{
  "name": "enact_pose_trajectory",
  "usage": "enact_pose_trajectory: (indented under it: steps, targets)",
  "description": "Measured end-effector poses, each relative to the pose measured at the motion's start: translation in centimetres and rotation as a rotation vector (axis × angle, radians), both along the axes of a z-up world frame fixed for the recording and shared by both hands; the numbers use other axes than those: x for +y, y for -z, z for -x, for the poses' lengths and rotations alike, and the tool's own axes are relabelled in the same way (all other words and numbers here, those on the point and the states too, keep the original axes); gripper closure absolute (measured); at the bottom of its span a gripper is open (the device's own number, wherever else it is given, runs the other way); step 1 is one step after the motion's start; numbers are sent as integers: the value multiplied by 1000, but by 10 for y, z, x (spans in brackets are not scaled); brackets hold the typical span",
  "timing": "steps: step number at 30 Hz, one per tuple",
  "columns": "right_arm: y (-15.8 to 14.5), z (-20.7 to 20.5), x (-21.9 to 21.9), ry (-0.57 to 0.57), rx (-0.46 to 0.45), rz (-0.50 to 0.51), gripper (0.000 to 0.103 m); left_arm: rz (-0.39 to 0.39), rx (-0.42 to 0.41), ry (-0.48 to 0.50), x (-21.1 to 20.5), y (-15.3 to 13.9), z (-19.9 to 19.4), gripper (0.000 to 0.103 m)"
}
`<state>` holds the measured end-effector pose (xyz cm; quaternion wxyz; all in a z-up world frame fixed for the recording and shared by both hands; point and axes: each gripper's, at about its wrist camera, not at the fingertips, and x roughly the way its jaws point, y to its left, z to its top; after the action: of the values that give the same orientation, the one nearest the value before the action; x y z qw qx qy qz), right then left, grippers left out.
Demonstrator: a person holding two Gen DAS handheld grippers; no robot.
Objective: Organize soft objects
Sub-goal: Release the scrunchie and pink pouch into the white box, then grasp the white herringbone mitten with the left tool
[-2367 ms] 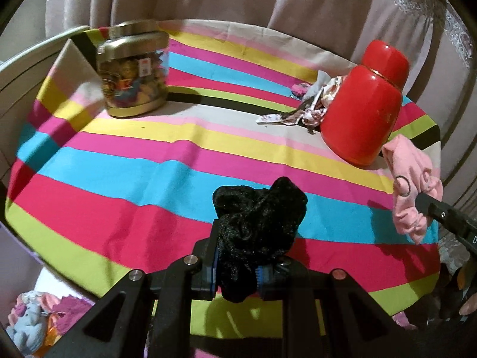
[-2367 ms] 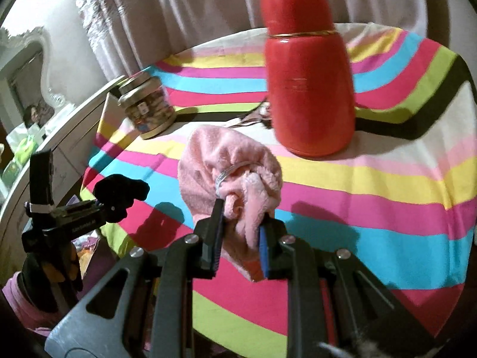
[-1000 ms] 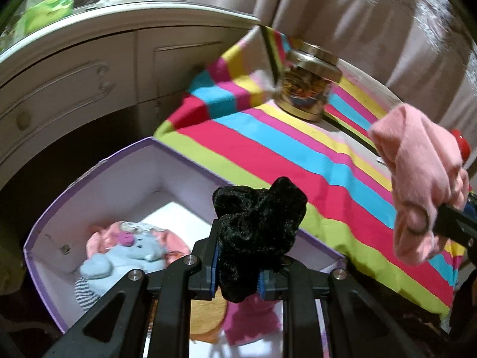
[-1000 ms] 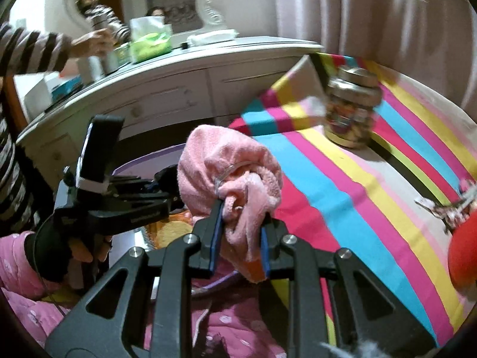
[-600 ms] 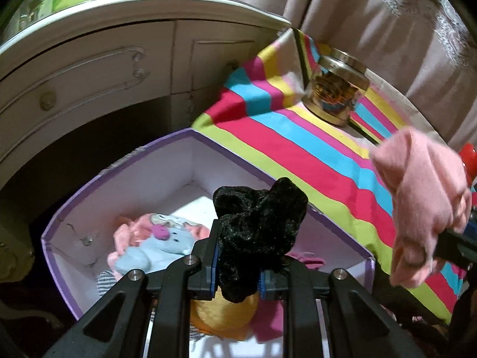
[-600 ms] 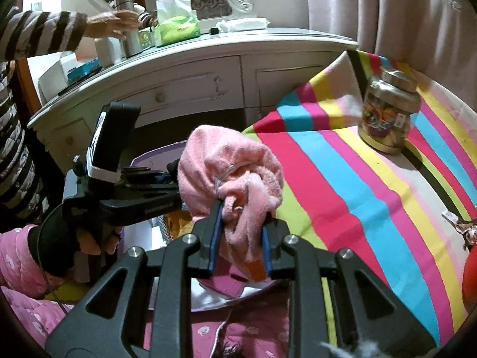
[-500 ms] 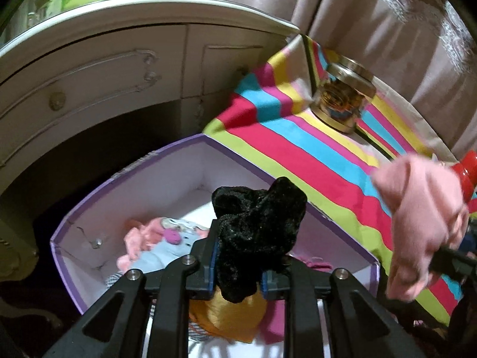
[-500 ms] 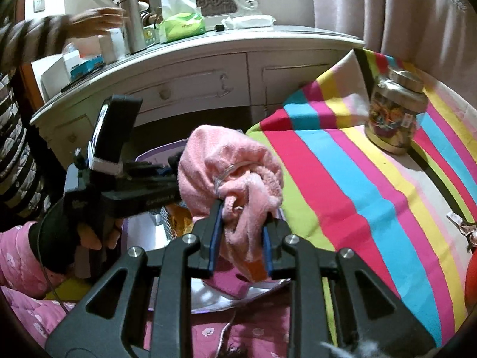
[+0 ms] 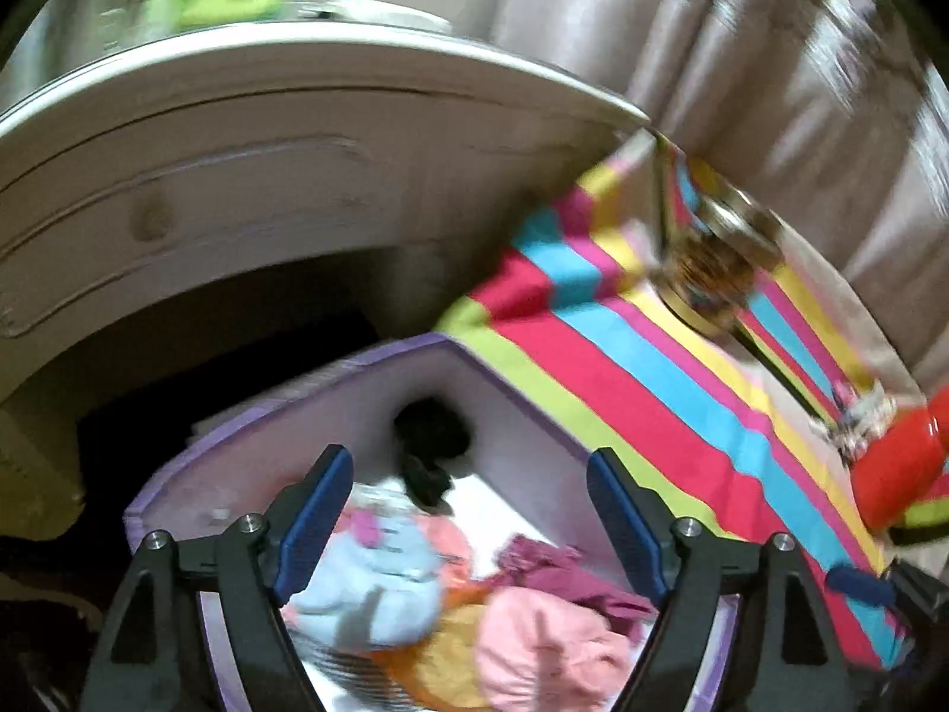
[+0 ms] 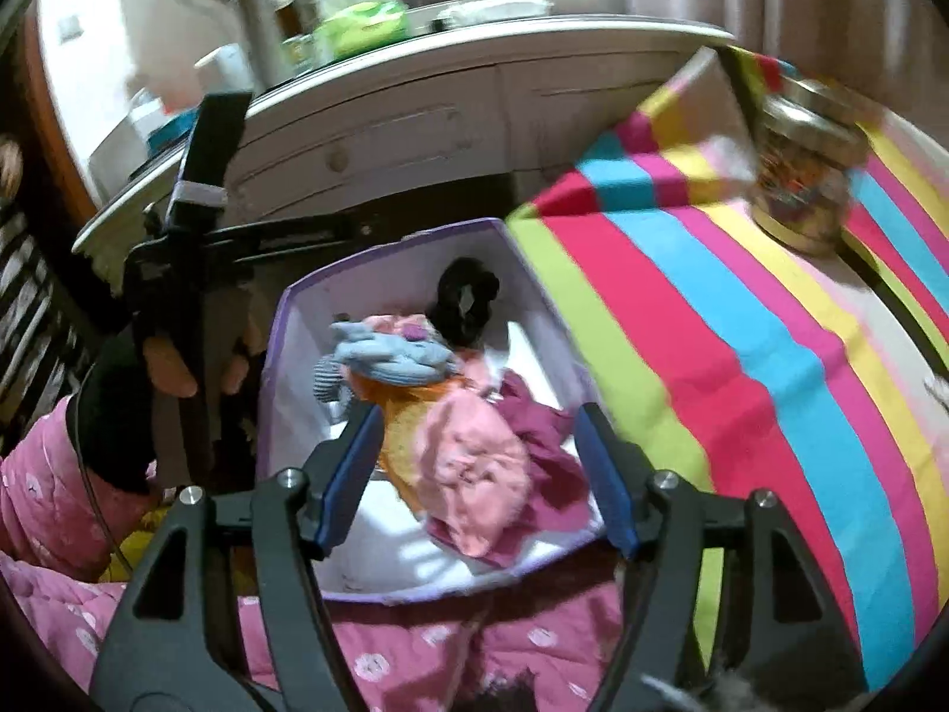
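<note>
My left gripper (image 9: 468, 519) hangs over the purple-rimmed box (image 9: 379, 356), its jaws opening wide with nothing between the pads. The black scrunchie (image 9: 433, 433) is loose in the box by the far wall. My right gripper (image 10: 477, 474) is also over the box (image 10: 391, 249), its jaws opening, and the pads touch nothing. The pink cloth (image 10: 474, 469) lies free below it on the pile in the box. The black scrunchie (image 10: 465, 302) shows at the box's far end, behind a blue plush toy (image 10: 391, 356).
The box also holds an orange piece and a magenta cloth (image 10: 545, 433). To its right is the striped tablecloth (image 10: 741, 356) with a jar (image 10: 801, 178) and a red bottle (image 9: 901, 474). A white dresser (image 10: 415, 118) stands behind. A hand (image 10: 172, 368) holds the left gripper's handle.
Both grippers have opened. The black scrunchie left the left jaws and the pink cloth left the right jaws, and both are now in the box.
</note>
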<state>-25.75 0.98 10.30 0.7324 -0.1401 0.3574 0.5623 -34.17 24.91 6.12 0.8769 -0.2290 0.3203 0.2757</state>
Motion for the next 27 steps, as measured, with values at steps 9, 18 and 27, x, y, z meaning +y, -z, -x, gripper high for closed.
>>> enact_pose_trajectory:
  steps: [9,18,27]
  targets:
    - [21,-82,-147,477,27,-40,33,3,78,471,-136,22,-167,21]
    - [27,-132,-307,1000,-85,-18,33,90,81,808,-253,40,-333,21]
    - [-16,-194,-377,1223,-228,-92,33,289,-25,904,-280,19,-453,21]
